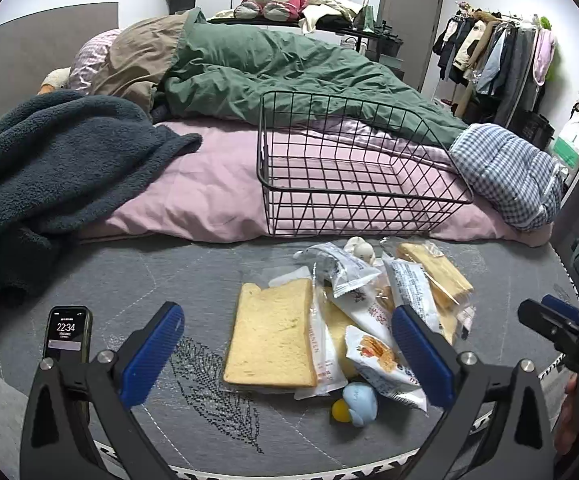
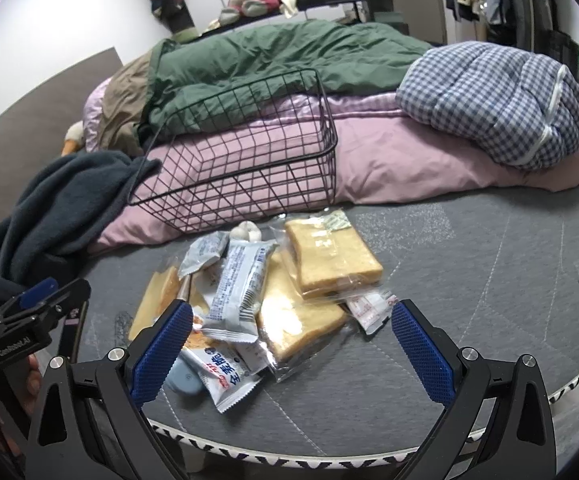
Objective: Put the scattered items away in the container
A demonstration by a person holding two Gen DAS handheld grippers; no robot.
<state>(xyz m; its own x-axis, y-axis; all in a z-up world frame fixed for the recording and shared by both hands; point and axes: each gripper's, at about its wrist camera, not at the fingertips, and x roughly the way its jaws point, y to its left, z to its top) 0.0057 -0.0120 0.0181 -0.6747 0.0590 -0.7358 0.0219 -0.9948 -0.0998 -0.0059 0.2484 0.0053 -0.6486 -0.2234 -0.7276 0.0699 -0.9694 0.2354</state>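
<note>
A black wire basket (image 1: 353, 168) (image 2: 249, 152) rests tilted on the pink bedding, empty. In front of it on the grey mattress lies a heap of snacks: a wrapped bread slice (image 1: 273, 340), a wrapped sandwich (image 1: 437, 272) (image 2: 331, 260), white snack packets (image 1: 381, 356) (image 2: 241, 284), a small blue and yellow toy (image 1: 355, 404) and a small white plush (image 1: 359, 248) (image 2: 247, 232). My left gripper (image 1: 289, 356) is open and empty, low over the bread slice. My right gripper (image 2: 289, 356) is open and empty, just short of the heap.
A phone (image 1: 67, 334) lies at the left on the mattress. A dark blue blanket (image 1: 49, 176), a green duvet (image 1: 269, 68) and a checked bundle (image 1: 505, 172) (image 2: 493, 104) surround the basket. A clothes rack (image 1: 497, 52) stands at the far right.
</note>
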